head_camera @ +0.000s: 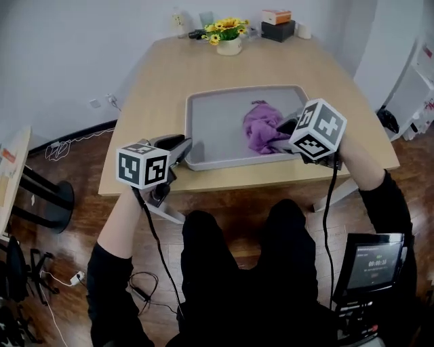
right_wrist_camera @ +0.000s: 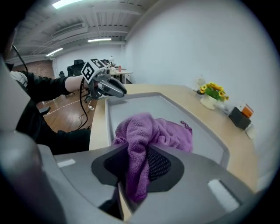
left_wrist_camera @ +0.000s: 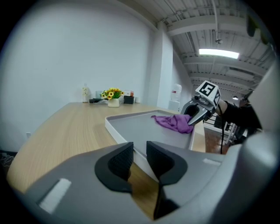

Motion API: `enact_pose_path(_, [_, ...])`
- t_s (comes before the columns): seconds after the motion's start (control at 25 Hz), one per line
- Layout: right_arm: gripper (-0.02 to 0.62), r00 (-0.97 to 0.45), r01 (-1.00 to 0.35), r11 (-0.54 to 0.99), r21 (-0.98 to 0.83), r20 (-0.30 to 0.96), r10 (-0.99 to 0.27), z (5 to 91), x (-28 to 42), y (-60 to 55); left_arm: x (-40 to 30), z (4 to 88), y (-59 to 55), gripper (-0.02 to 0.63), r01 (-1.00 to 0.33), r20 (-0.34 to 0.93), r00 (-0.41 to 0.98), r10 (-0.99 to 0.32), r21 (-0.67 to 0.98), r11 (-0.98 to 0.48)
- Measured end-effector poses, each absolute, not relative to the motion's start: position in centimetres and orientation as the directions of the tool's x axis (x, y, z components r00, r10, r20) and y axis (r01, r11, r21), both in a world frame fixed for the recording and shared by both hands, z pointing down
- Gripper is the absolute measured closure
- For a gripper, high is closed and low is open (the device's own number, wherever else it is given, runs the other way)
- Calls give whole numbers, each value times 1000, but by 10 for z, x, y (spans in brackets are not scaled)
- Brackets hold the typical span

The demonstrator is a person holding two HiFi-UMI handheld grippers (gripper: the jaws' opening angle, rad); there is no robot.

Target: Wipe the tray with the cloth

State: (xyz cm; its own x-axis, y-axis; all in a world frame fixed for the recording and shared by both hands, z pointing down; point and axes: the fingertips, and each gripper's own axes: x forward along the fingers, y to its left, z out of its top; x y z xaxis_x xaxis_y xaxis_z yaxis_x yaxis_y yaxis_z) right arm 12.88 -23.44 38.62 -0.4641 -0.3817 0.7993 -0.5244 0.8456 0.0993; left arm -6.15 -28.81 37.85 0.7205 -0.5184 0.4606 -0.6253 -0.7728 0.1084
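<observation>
Purple cloth (head_camera: 263, 129), one, clamped in right claw (right_wrist_camera: 138, 168); one tray (head_camera: 211, 125), rim clamped in left claw (left_wrist_camera: 139, 160).

**Item counts**

One desk (head_camera: 163, 81). One tray (head_camera: 217, 129). One cloth (head_camera: 261, 129). Two grippers: left gripper (head_camera: 184, 150), right gripper (head_camera: 286, 132). One flower pot (head_camera: 229, 45). Two stacked boxes: black box (head_camera: 278, 31), smaller box (head_camera: 276, 16). One small screen (head_camera: 376, 261).
</observation>
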Motion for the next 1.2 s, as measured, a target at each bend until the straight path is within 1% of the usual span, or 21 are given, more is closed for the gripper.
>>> enact_pose_path(0.2, [495,-443,-624,781,17,817,-371,387,222,-226,-61,378,-286,529,-626,462,720,-518,108,-773])
enact_pose_path(0.28, [495,-449,-640,768,-5,814,-368,384,243,-234,-62,376,-288,529,-626,461,720,-518,110,-772])
enact_pose_path(0.4, [494,-478,-662,749,-36,789,-385,381,255,-264,-62,374,-286,529,-627,457,720,-522,106,-772])
enact_pose_path(0.52, [494,-447,-700,714,5,777,-443,380,259,-316,-60,374,-283,531,-628,450,719,-529,96,-772])
enact_pose_path(0.64, [494,-409,-734,678,31,776,-479,380,243,-363,-68,375,-277,531,-625,444,723,-529,96,-775])
enact_pose_path(0.76, [495,-373,-743,668,47,799,-472,376,219,-373,-75,371,-264,532,-618,440,730,-523,98,-780])
enact_pose_path(0.88, [495,-312,-728,677,106,828,-465,372,219,-373,-71,367,-264,532,-615,439,732,-521,95,-783])
enact_pose_path(0.96, [495,-331,-712,696,97,827,-455,373,218,-369,-69,368,-267,534,-614,441,732,-520,96,-783])
enact_pose_path(1.08, [495,-409,-672,739,42,811,-418,379,208,-348,-64,374,-275,534,-613,446,732,-515,102,-784])
enact_pose_path(1.2, [495,-476,-595,804,10,801,-362,383,191,-303,-59,377,-286,534,-616,447,728,-519,96,-782])
